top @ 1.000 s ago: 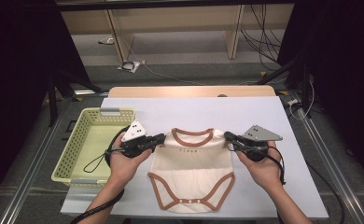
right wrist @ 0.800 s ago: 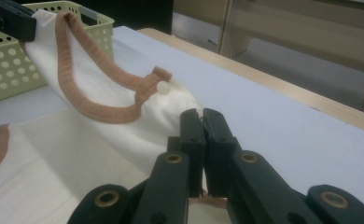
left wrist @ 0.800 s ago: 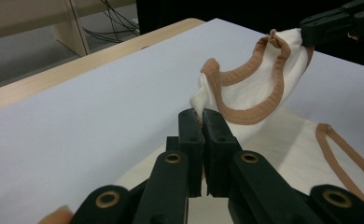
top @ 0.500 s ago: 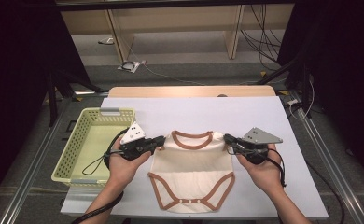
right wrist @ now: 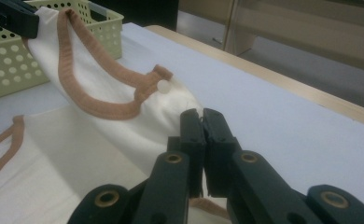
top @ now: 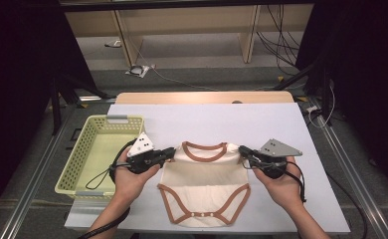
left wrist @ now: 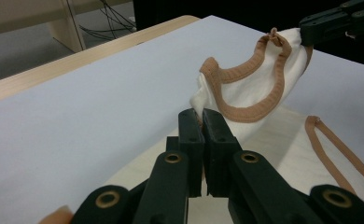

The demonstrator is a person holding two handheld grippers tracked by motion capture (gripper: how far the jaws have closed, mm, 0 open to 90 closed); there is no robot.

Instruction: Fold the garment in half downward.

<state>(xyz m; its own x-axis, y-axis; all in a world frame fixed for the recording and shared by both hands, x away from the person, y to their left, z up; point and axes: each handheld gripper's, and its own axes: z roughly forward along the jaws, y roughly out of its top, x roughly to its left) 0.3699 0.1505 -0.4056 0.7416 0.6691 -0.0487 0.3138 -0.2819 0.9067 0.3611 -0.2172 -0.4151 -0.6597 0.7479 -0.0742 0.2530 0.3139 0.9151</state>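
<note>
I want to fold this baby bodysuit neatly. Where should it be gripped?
Grip the bodysuit at its two shoulder corners, coming in from either side, as the left gripper and right gripper do: pinched there, the neckline stretches straight between them.

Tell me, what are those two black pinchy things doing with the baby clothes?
A person holds a gripper in each hand. The left gripper and the right gripper are each pinched shut on a shoulder of a cream baby bodysuit with brown trim, lifting its top off the white table while the bottom lies flat. A yellow basket waits at the left.
</note>
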